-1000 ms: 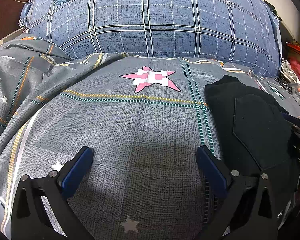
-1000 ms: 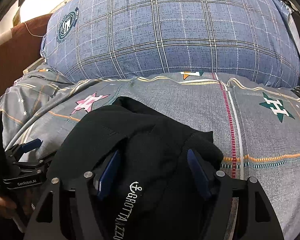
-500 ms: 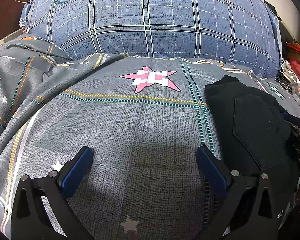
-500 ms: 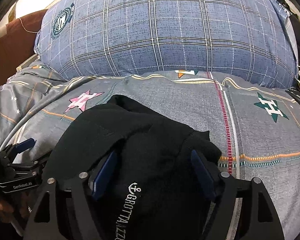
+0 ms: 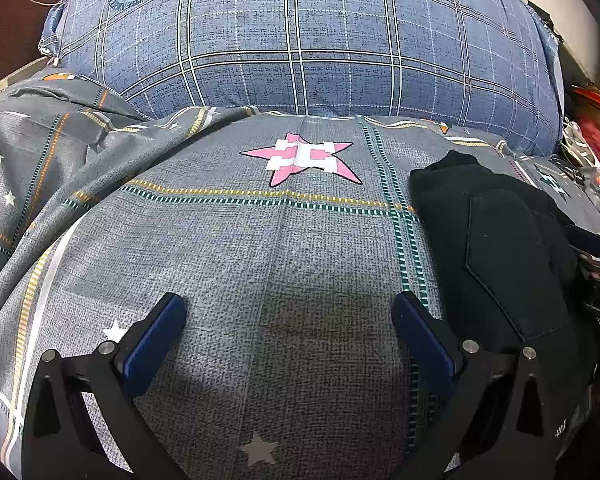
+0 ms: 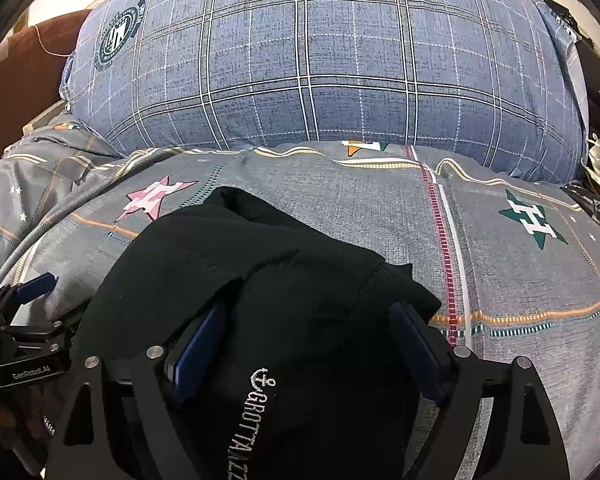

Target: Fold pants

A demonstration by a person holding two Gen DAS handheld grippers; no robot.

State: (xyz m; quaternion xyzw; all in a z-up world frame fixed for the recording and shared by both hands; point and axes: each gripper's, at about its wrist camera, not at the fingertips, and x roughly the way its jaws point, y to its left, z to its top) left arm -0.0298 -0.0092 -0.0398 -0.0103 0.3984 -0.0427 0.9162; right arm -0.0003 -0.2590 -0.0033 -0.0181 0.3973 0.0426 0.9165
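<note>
While its jaws are opening, the right gripper (image 6: 308,344) tilts down over the folded black pants (image 6: 260,280), with the cloth bunched between its blue pads (image 6: 198,350) and a fold draped over the left one; whether the pads press on the cloth or merely flank it cannot be told. The left gripper (image 5: 288,332) is spread wide with nothing between its fingers, angled down over bare grey bedspread (image 5: 260,248) just left of the pants (image 5: 500,256). The pants lie on the bedspread in front of a blue plaid pillow (image 6: 320,60)
</note>
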